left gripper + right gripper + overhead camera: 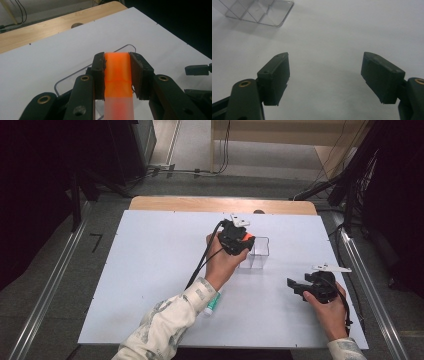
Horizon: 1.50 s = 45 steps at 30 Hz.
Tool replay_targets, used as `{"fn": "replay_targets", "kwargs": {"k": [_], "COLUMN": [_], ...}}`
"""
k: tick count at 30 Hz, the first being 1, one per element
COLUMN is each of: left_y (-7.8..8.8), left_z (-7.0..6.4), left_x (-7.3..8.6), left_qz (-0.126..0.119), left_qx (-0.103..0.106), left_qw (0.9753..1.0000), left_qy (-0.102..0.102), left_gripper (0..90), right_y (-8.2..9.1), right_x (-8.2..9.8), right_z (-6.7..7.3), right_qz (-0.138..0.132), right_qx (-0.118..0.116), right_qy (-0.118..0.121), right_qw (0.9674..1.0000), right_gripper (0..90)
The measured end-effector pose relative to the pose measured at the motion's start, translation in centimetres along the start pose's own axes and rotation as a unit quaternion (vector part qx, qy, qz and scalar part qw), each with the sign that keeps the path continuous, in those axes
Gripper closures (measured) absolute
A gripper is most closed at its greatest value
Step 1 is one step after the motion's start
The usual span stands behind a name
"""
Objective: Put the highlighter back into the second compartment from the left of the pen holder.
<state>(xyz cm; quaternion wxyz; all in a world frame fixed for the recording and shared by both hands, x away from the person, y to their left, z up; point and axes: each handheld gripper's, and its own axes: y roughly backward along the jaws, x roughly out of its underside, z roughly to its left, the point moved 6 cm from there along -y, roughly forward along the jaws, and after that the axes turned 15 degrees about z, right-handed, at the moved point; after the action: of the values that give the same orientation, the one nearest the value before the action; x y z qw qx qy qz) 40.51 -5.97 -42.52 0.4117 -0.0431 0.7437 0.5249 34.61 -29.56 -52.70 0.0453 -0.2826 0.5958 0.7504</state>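
Note:
My left gripper (pixel 244 240) is shut on an orange object with a cloudy white lower end (pixel 117 75); both pads press its sides. In the high view the orange object (pixel 248 238) hangs at the left edge of a clear plastic box (pixel 261 251), whose rounded rim (pixel 125 46) shows just beyond the jaws in the left gripper view. My right gripper (pixel 293 284) rests low over the white board at the right, pointing left. It stands open (pixel 325 65) with bare board between its pads. The clear box (pixel 262 12), with dividers inside, lies ahead of it.
A small white tube with a green cap (pixel 212 304) lies on the white board (pixel 150 270) beside the left forearm. A wooden tabletop strip (pixel 200 203) shows along the far edge. The right gripper's jaws (pixel 197 70) appear at the right in the left gripper view.

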Motion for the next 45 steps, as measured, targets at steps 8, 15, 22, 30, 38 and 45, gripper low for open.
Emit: {"fn": "replay_targets", "kwargs": {"k": [8, 15, 22, 30, 38, 45], "left_y": [-0.6, -1.1, -1.5, -1.9, -2.3, -3.0], "left_z": [0.2, 0.5, 0.6, 0.5, 0.6, 0.8], "left_x": [-0.8, -1.3, -1.8, -2.5, -3.2, -3.6], "left_qz": [0.004, 0.007, 0.008, 0.010, 0.011, 0.012], "left_qx": [-0.003, -0.004, -0.006, -0.007, -0.012, -0.011], "left_qw": [1.0000, 0.9999, 0.9999, 0.9998, 0.9998, 0.9996], "left_qy": [0.004, 0.008, 0.011, 0.013, 0.015, 0.021], "left_gripper": [67.3, 67.2, 67.3, 67.3, 67.3, 67.2], "right_y": [0.0, 0.1, 0.0, 0.0, 0.0, 0.0], "right_x": [0.0, 0.0, 0.1, 0.1, 0.1, 0.1], "right_z": [0.0, 0.0, -0.1, 0.0, -0.1, 0.0], "right_qz": [-0.001, -0.001, 0.000, 0.000, 0.000, 0.002], "right_qx": [-0.002, -0.002, -0.002, -0.002, -0.002, -0.003], "right_qy": [0.000, 0.000, 0.001, 0.002, 0.001, 0.001], "right_qw": [1.0000, 1.0000, 1.0000, 1.0000, 1.0000, 1.0000], "right_gripper": [21.8, 21.7, 21.7, 21.7, 21.7, 21.7]}}
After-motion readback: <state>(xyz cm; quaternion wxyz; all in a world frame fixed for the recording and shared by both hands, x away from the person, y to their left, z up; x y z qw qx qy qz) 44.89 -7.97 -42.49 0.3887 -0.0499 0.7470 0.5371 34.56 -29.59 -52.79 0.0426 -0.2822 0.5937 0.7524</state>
